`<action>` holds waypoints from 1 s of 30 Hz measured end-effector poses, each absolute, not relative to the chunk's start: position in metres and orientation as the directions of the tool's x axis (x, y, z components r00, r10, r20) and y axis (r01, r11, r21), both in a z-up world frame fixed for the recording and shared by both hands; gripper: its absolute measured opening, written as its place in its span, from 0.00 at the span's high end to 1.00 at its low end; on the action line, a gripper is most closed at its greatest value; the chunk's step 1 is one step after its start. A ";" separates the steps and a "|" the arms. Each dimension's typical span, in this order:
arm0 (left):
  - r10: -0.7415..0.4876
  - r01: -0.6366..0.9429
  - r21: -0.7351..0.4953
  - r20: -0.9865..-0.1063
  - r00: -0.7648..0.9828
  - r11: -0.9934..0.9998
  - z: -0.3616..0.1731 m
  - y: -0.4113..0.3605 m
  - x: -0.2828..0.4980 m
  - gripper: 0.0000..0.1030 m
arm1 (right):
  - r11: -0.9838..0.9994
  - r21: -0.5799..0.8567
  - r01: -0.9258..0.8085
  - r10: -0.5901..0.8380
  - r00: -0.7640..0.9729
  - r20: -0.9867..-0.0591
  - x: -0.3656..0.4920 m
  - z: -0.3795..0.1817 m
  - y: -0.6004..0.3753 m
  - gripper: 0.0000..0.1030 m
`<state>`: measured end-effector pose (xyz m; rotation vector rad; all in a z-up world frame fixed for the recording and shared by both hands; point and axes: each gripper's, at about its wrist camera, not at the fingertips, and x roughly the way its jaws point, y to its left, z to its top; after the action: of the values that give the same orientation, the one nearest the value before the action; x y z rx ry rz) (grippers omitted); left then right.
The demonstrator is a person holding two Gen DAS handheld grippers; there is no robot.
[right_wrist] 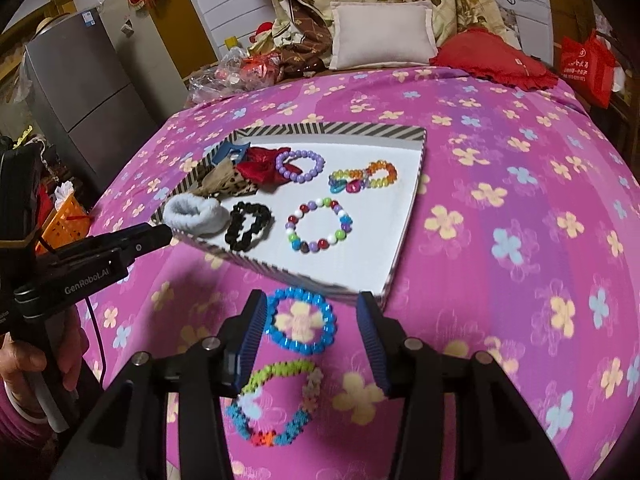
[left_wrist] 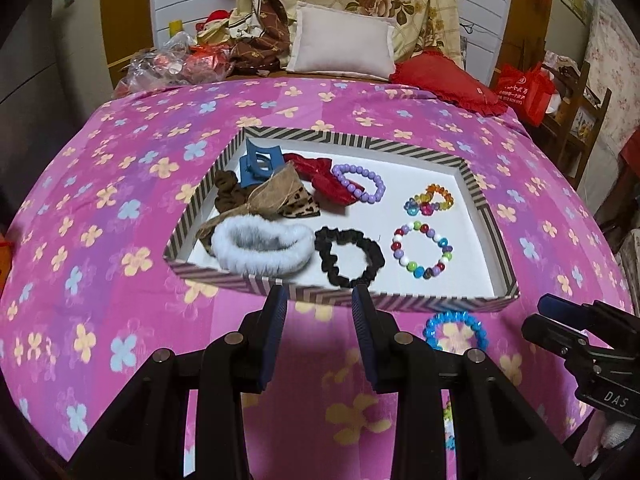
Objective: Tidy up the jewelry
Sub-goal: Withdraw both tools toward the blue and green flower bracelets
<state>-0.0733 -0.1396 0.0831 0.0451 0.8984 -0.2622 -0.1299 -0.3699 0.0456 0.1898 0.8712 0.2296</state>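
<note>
Pink flowered bedding covers the bed, with a pale pillow and a red cushion up at the head. On it sits a shallow striped-rim tray holding hair ties and bracelets: a white fluffy scrunchie, a black scrunchie, a purple bead bracelet and a multicolour bead bracelet. Just outside the tray's near edge a blue bead bracelet lies on the cover, and nearer still a woven colourful bracelet. The right gripper hovers with its fingers spread either side of the blue bracelet, not touching it. The left gripper hangs by the tray's near rim, fingers apart, nothing between them.
</note>
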 end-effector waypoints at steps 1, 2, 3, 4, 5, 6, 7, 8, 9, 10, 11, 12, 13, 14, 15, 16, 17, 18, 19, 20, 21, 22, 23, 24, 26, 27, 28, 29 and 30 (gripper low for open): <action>-0.211 0.244 -0.077 -0.780 0.589 0.967 0.082 -0.139 -0.075 0.79 | 0.959 0.257 -0.122 0.276 0.620 -0.734 -0.132 0.045 -0.369 0.51; -0.215 0.242 -0.084 -0.782 0.585 0.967 0.081 -0.138 -0.077 0.79 | 0.959 0.254 -0.124 0.275 0.619 -0.736 -0.135 0.043 -0.368 0.50; -0.216 0.241 -0.088 -0.783 0.583 0.967 0.081 -0.138 -0.079 0.79 | 0.960 0.249 -0.124 0.272 0.618 -0.738 -0.137 0.042 -0.368 0.49; -0.216 0.240 -0.088 -0.785 0.581 0.967 0.079 -0.137 -0.081 0.79 | 0.961 0.246 -0.125 0.269 0.617 -0.739 -0.139 0.042 -0.367 0.49; -0.211 0.239 -0.084 -0.787 0.580 0.967 0.078 -0.137 -0.083 0.79 | 0.962 0.242 -0.125 0.266 0.617 -0.741 -0.141 0.041 -0.367 0.49; -0.207 0.238 -0.079 -0.787 0.581 0.968 0.077 -0.137 -0.084 0.79 | 0.963 0.240 -0.124 0.264 0.616 -0.742 -0.143 0.040 -0.366 0.48; -0.203 0.236 -0.075 -0.787 0.582 0.969 0.076 -0.136 -0.086 0.79 | 0.963 0.241 -0.123 0.265 0.615 -0.743 -0.144 0.039 -0.365 0.48; -0.199 0.234 -0.072 -0.787 0.584 0.970 0.075 -0.136 -0.088 0.79 | 0.962 0.244 -0.122 0.267 0.614 -0.743 -0.146 0.038 -0.365 0.48; -0.198 0.233 -0.071 -0.786 0.585 0.970 0.075 -0.136 -0.089 0.79 | 0.962 0.246 -0.123 0.268 0.613 -0.744 -0.147 0.037 -0.364 0.47; -0.197 0.232 -0.071 -0.786 0.586 0.970 0.074 -0.135 -0.091 0.79 | 0.962 0.244 -0.123 0.267 0.612 -0.744 -0.148 0.036 -0.364 0.47; -0.195 0.230 -0.069 -0.786 0.587 0.971 0.073 -0.135 -0.092 0.79 | 0.963 0.239 -0.124 0.264 0.612 -0.746 -0.149 0.035 -0.363 0.47; -0.192 0.228 -0.066 -0.786 0.588 0.971 0.073 -0.134 -0.093 0.79 | 0.965 0.232 -0.123 0.258 0.612 -0.748 -0.150 0.035 -0.362 0.46; -0.188 0.228 -0.061 -0.785 0.591 0.972 0.072 -0.134 -0.095 0.79 | 0.966 0.226 -0.123 0.253 0.613 -0.748 -0.151 0.034 -0.361 0.46; -0.183 0.228 -0.055 -0.783 0.594 0.972 0.072 -0.134 -0.096 0.79 | 0.966 0.227 -0.123 0.253 0.613 -0.748 -0.152 0.033 -0.360 0.45; -0.180 0.227 -0.051 -0.783 0.596 0.973 0.071 -0.134 -0.096 0.79 | 0.965 0.232 -0.122 0.257 0.612 -0.748 -0.153 0.033 -0.360 0.44; -0.176 0.226 -0.047 -0.782 0.598 0.973 0.071 -0.134 -0.097 0.79 | 0.964 0.237 -0.120 0.260 0.611 -0.747 -0.154 0.032 -0.360 0.43; -0.175 0.225 -0.046 -0.782 0.598 0.973 0.070 -0.134 -0.098 0.79 | 0.963 0.241 -0.119 0.262 0.610 -0.748 -0.154 0.031 -0.360 0.42; -0.175 0.224 -0.047 -0.784 0.596 0.974 0.069 -0.134 -0.099 0.79 | 0.963 0.242 -0.119 0.263 0.608 -0.749 -0.155 0.030 -0.359 0.42; -0.175 0.223 -0.049 -0.786 0.593 0.974 0.068 -0.133 -0.099 0.79 | 0.963 0.241 -0.119 0.263 0.607 -0.750 -0.156 0.029 -0.359 0.42; -0.175 0.221 -0.050 -0.788 0.590 0.974 0.066 -0.133 -0.100 0.79 | 0.964 0.240 -0.119 0.262 0.605 -0.752 -0.157 0.028 -0.358 0.42; -0.174 0.220 -0.051 -0.790 0.588 0.974 0.065 -0.133 -0.100 0.79 | 0.964 0.239 -0.119 0.262 0.602 -0.754 -0.157 0.027 -0.358 0.41; -0.173 0.218 -0.051 -0.792 0.586 0.975 0.064 -0.133 -0.100 0.79 | 0.964 0.239 -0.119 0.262 0.599 -0.757 -0.157 0.026 -0.358 0.41; -0.171 0.217 -0.051 -0.794 0.583 0.975 0.062 -0.133 -0.100 0.79 | 0.964 0.237 -0.119 0.261 0.596 -0.759 -0.158 0.025 -0.358 0.41; -0.171 0.217 -0.051 -0.796 0.581 0.975 0.061 -0.133 -0.100 0.79 | 0.965 0.236 -0.118 0.259 0.595 -0.761 -0.158 0.024 -0.358 0.41; -0.169 0.215 -0.051 -0.799 0.577 0.975 0.059 -0.133 -0.099 0.78 | 0.965 0.234 -0.117 0.257 0.591 -0.764 -0.159 0.022 -0.359 0.41; -0.168 0.215 -0.050 -0.800 0.576 0.975 0.058 -0.133 -0.099 0.79 | 0.965 0.234 -0.115 0.256 0.589 -0.766 -0.159 0.021 -0.359 0.41; -0.167 0.215 -0.050 -0.801 0.575 0.975 0.058 -0.133 -0.100 0.79 | 0.966 0.233 -0.115 0.255 0.588 -0.768 -0.160 0.021 -0.360 0.41; -0.166 0.215 -0.048 -0.802 0.574 0.975 0.057 -0.133 -0.100 0.79 | 0.966 0.232 -0.113 0.254 0.586 -0.769 -0.160 0.020 -0.360 0.41; -0.165 0.215 -0.047 -0.803 0.573 0.975 0.056 -0.133 -0.100 0.79 | 0.966 0.232 -0.112 0.253 0.585 -0.771 -0.161 0.019 -0.360 0.41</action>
<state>-0.0996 -0.1333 0.0563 0.0577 0.9344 -0.2230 -0.1606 -0.3602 0.0191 0.1644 0.9226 0.2141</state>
